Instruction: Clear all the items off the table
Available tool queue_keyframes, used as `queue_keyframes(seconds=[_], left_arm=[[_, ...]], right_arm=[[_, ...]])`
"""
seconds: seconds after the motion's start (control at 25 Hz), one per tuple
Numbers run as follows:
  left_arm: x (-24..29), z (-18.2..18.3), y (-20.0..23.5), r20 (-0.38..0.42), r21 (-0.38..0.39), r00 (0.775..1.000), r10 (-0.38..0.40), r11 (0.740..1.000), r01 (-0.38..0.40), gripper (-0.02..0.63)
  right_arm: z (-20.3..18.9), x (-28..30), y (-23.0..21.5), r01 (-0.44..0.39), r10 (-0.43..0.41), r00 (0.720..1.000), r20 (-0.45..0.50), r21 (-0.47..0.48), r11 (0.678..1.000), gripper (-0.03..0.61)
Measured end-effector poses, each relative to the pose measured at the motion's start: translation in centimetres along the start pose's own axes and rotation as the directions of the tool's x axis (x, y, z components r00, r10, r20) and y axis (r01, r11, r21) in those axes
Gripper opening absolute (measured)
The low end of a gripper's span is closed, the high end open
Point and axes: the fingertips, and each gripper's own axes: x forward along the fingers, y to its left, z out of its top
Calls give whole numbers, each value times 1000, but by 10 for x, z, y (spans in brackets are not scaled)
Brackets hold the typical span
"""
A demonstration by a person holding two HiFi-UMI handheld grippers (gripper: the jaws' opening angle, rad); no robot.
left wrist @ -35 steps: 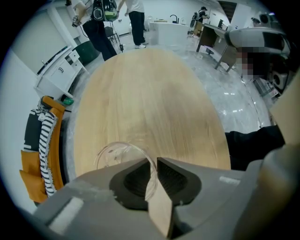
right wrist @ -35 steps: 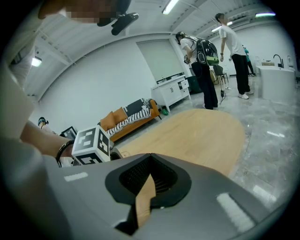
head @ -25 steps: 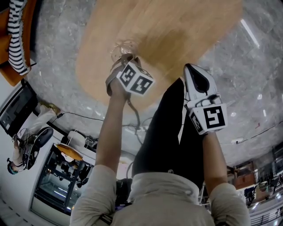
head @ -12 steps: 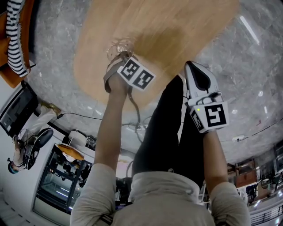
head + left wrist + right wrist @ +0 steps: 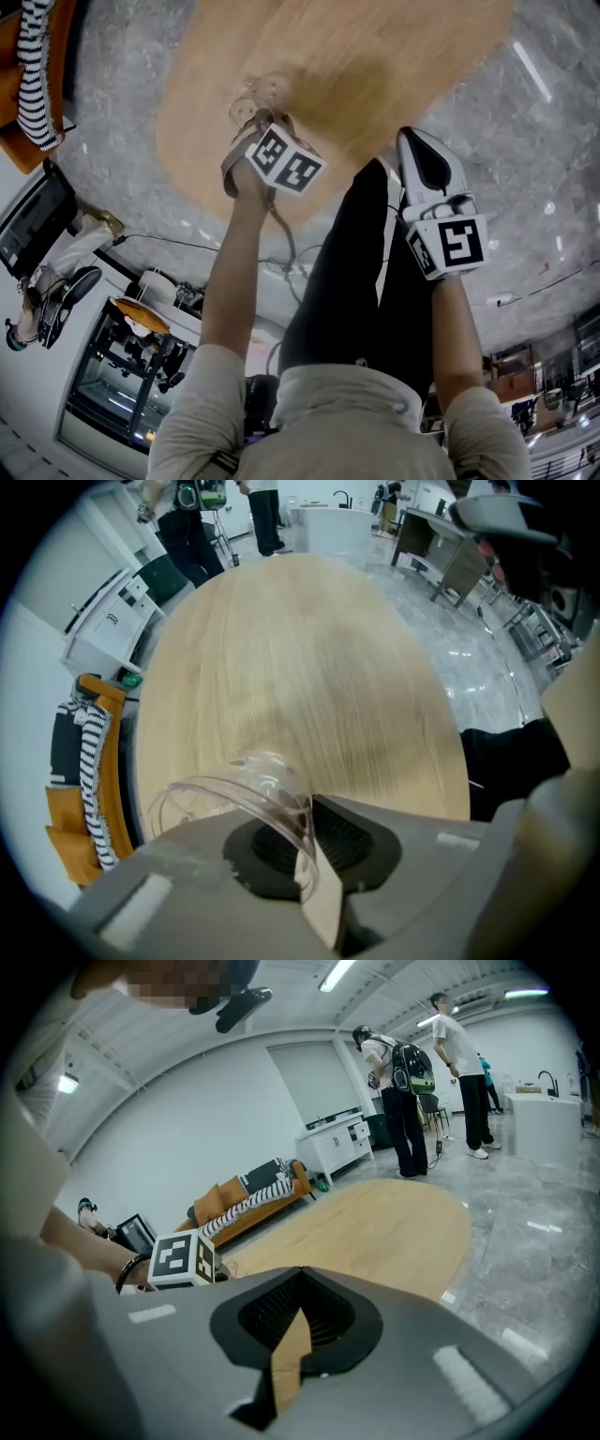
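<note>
We held a clear plastic cup (image 5: pixel 246 789) in the left gripper (image 5: pixel 305 850), low in the left gripper view. It was tipped over, with its mouth toward the lower left and its base toward the frame's centre, over the near end of an oval wooden table (image 5: pixel 309 658). Polished grey floor (image 5: pixel 534 141) surrounded the table, and an orange sofa (image 5: pixel 246 1202) stood near a white wall. The left jaws pinched the cup's wall; the right gripper (image 5: pixel 298 1321) was closed on nothing.

Left gripper (image 5: pixel 255 120) reached forward, jaws clamped on rim of clear cup (image 5: pixel 251 782), right gripper (image 5: pixel 422 155) nearer the body, jaws together.
</note>
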Motion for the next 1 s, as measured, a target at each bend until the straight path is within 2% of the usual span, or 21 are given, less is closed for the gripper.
queue_keyframes(seconds=[0.2,0.48,0.64,0.76,0.84,1.0], left_arm=[[-22,12,-11,128,-113,992,-16,993,30,48],[-61,38,-33,306,-288,952,16,954,77,48],[-81,42,-45,401,-380,916,29,915,137,48],[-100,46,-53,479,-439,877,45,877,196,49],[-114,51,-54,520,-464,852,61,857,222,48],[-133,53,-58,566,-502,819,94,827,252,49]], right_arm=[[0,-2,10,-29,29,999,-14,-33,999,7],[-3,-1,10,-65,63,998,-32,-80,995,6],[-11,1,21,-89,84,995,-51,-102,991,6],[-15,0,33,-119,111,991,-71,-127,985,6],[-17,0,42,-147,135,987,-87,-147,978,6],[-9,0,51,-161,146,985,-94,-176,971,6]])
